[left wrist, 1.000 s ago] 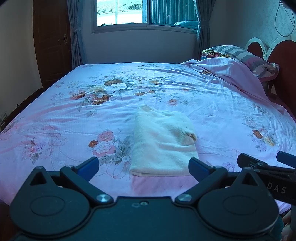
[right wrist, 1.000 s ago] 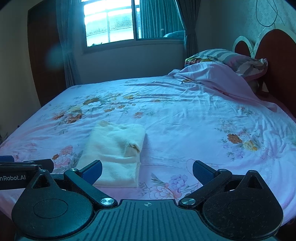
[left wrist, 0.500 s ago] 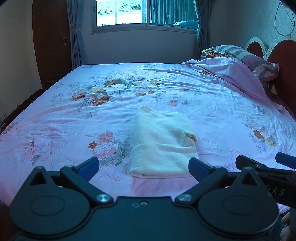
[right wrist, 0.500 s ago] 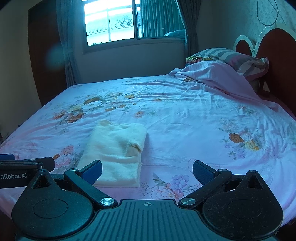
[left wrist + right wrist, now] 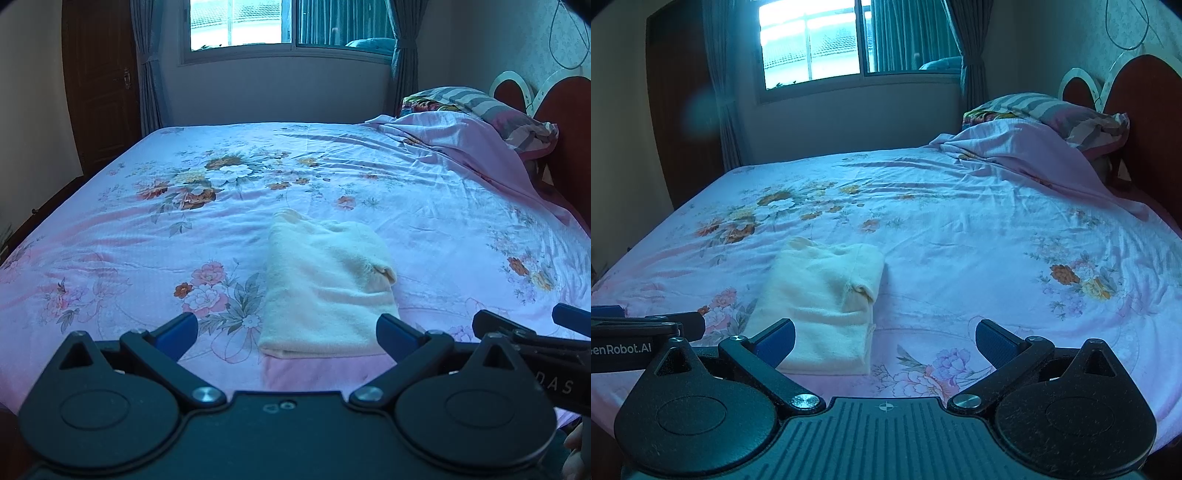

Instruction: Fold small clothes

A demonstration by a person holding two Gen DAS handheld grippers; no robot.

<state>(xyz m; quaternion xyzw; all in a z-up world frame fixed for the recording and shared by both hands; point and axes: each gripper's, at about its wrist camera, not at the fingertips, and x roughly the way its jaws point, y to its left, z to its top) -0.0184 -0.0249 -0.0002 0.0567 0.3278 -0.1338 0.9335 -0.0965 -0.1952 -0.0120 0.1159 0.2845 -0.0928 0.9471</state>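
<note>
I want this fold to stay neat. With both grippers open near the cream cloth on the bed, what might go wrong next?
The folded cream cloth has a loose corner poking out on its right; a careless pinch there may undo the fold. The left gripper might also catch the flowered sheet beneath. The right gripper sits mostly beside the cloth.
</note>
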